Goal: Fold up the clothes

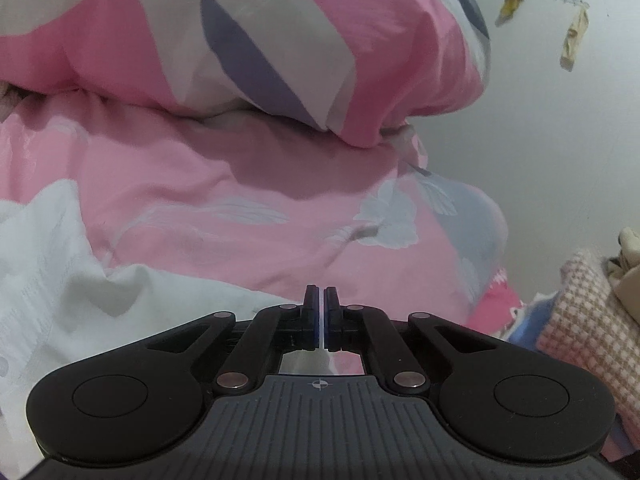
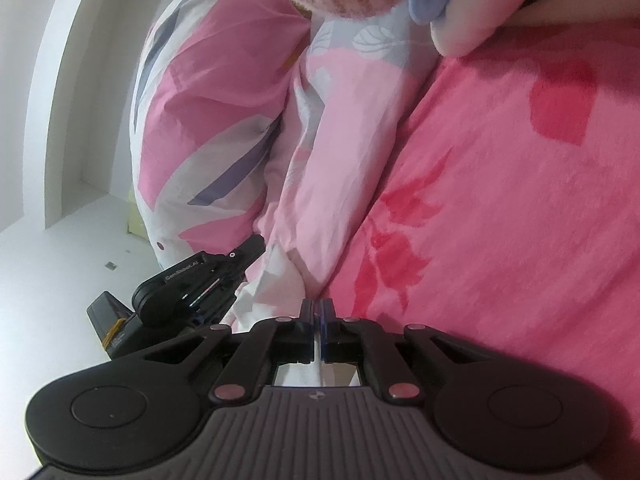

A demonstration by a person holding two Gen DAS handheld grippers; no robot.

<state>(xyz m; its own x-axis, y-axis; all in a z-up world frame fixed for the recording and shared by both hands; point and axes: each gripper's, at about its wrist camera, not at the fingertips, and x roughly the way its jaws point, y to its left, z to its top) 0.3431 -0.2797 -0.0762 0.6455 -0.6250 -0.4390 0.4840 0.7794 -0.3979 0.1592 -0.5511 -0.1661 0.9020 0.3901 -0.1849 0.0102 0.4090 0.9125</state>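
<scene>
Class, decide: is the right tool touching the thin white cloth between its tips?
Touching. The right wrist view shows the right tool shut, the thin white cloth pinched between its tips.

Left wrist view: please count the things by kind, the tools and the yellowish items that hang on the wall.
Tools: 1, the left tool, shut
Yellowish items: 2, upper hanging item, lower hanging item
Total: 3

- Left wrist view sits just behind the left tool (image 1: 322, 294), looking forward and slightly down, close over the pink bedding (image 1: 240, 200).
- Right wrist view looks along the right tool (image 2: 318, 306), rolled sideways, equally close.
- Both share the pink patterned quilt (image 2: 208, 120); the right view also catches the left tool (image 2: 252, 246).
</scene>
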